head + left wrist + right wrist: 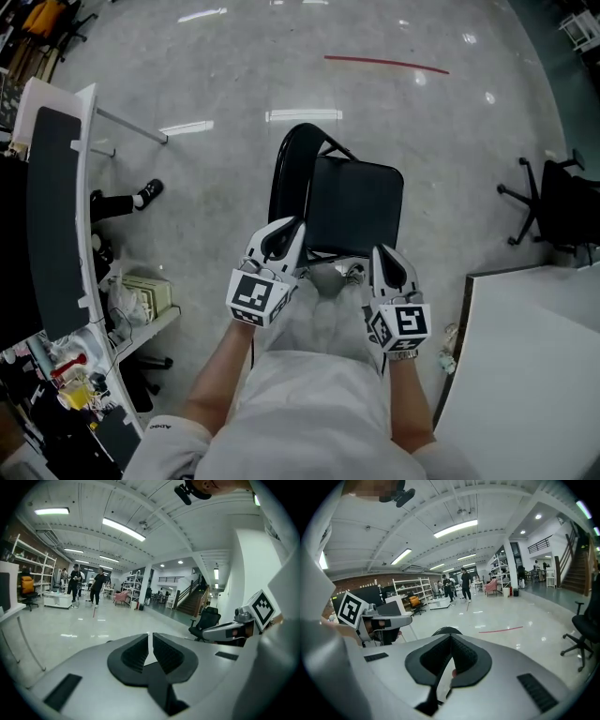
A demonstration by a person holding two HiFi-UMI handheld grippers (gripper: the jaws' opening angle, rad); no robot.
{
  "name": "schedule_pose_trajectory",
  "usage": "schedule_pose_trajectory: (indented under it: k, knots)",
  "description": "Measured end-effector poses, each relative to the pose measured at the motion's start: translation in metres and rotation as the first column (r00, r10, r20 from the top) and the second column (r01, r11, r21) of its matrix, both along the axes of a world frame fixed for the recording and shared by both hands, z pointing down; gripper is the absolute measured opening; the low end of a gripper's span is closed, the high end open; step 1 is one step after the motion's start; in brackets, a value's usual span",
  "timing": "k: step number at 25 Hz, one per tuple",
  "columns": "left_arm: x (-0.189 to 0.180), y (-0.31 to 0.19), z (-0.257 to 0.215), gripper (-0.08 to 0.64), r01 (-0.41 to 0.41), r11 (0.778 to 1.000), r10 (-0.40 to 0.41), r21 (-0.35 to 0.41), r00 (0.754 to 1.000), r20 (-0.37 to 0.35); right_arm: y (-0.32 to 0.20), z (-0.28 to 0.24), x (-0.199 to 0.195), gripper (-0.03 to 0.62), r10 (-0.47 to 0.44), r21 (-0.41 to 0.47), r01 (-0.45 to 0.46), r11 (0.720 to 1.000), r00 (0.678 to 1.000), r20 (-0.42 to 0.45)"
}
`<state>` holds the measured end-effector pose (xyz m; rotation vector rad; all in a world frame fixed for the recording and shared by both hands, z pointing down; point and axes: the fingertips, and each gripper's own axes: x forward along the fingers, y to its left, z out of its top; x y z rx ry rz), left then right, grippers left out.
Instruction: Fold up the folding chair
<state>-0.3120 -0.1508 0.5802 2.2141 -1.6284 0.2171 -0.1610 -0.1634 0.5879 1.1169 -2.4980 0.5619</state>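
A black folding chair (pixel 349 202) stands unfolded on the grey floor straight ahead of me, its curved backrest (pixel 291 159) on the far left side and its seat facing up. My left gripper (pixel 298 225) hovers at the seat's near left corner, jaws shut and empty. My right gripper (pixel 377 253) is just off the seat's near edge, also shut with nothing held. In the right gripper view the top of the backrest (pixel 446 631) peeks over my shut right gripper (pixel 451 637). The left gripper view shows only my shut left gripper (pixel 150 634) and the hall beyond.
A white desk with a dark panel (pixel 56 216) runs along the left, clutter and a person's shoe (pixel 148 193) beside it. A white table (pixel 525 366) fills the lower right, a black office chair (pixel 558 202) behind it. People (pixel 86 585) stand far off.
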Motion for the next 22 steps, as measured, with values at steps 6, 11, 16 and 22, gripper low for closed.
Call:
schedule_pose_trajectory:
  k: [6, 11, 16, 22]
  knots:
    - [-0.008, -0.013, 0.059, 0.150, 0.054, 0.984, -0.043, -0.170, 0.997, 0.066, -0.014, 0.049, 0.014, 0.006, -0.033, -0.066, 0.032, 0.997, 0.999, -0.014]
    - [-0.033, -0.025, 0.101, 0.187, 0.169, 0.948, -0.124, -0.270, 0.977, 0.176, -0.023, 0.093, 0.012, 0.006, -0.093, -0.107, 0.090, 0.990, 0.995, -0.023]
    - [-0.059, -0.034, 0.138, 0.218, 0.271, 0.893, -0.177, -0.359, 0.945, 0.275, -0.030, 0.132, 0.013, 0.006, -0.130, -0.133, 0.126, 0.983, 0.991, -0.023]
    - [-0.072, -0.038, 0.183, 0.218, 0.326, 0.826, -0.183, -0.460, 0.926, 0.329, -0.041, 0.190, 0.033, 0.006, -0.110, -0.194, 0.102, 0.976, 0.993, -0.032]
